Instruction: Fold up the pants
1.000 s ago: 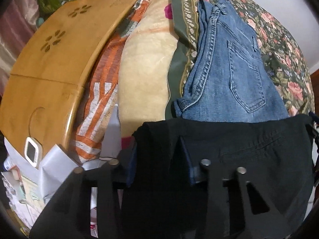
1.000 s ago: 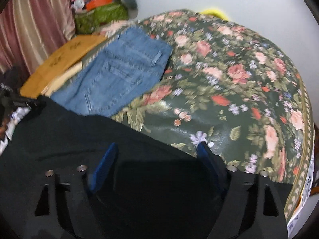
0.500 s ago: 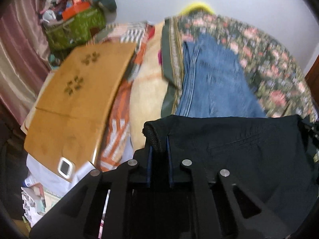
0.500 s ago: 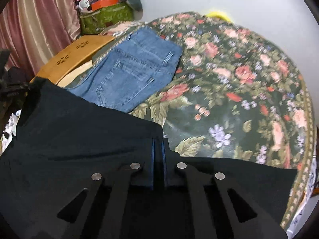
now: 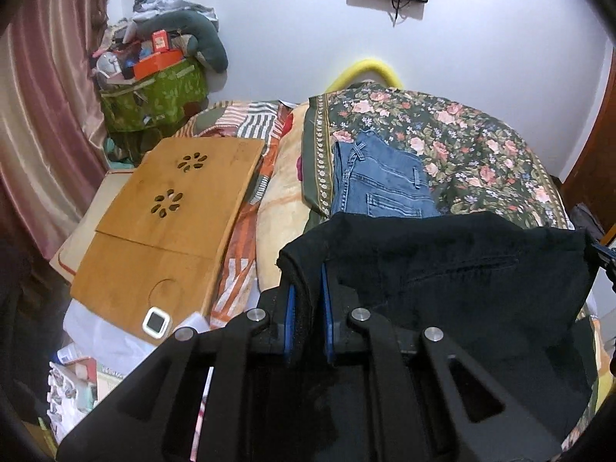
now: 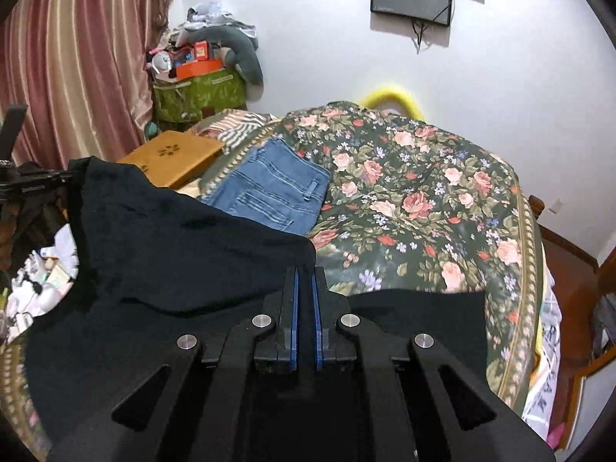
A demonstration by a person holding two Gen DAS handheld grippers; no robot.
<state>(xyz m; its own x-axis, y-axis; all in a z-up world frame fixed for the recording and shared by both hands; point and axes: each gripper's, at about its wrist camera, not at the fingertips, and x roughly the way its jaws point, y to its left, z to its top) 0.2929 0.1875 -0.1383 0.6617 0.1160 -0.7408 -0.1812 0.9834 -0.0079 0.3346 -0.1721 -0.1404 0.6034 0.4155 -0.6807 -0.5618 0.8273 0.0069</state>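
Black pants (image 5: 442, 265) hang stretched between my two grippers above the near end of the bed. My left gripper (image 5: 306, 281) is shut on the left corner of their top edge. My right gripper (image 6: 305, 273) is shut on the right corner; the black pants (image 6: 173, 254) spread to its left there. The left gripper shows at the far left of the right wrist view (image 6: 23, 184). The lower part of the pants drapes down out of sight.
Folded blue jeans (image 5: 379, 188) lie on the floral bedspread (image 6: 423, 200), just beyond the black pants. A wooden lap table (image 5: 173, 215) lies left of the bed on striped bedding. A green bag (image 5: 154, 92) with clutter stands by the curtain. A monitor hangs on the wall.
Both grippers have closed on the top edge of the black pants and lifted it up off the bed. The view has risen and now shows the far wall.
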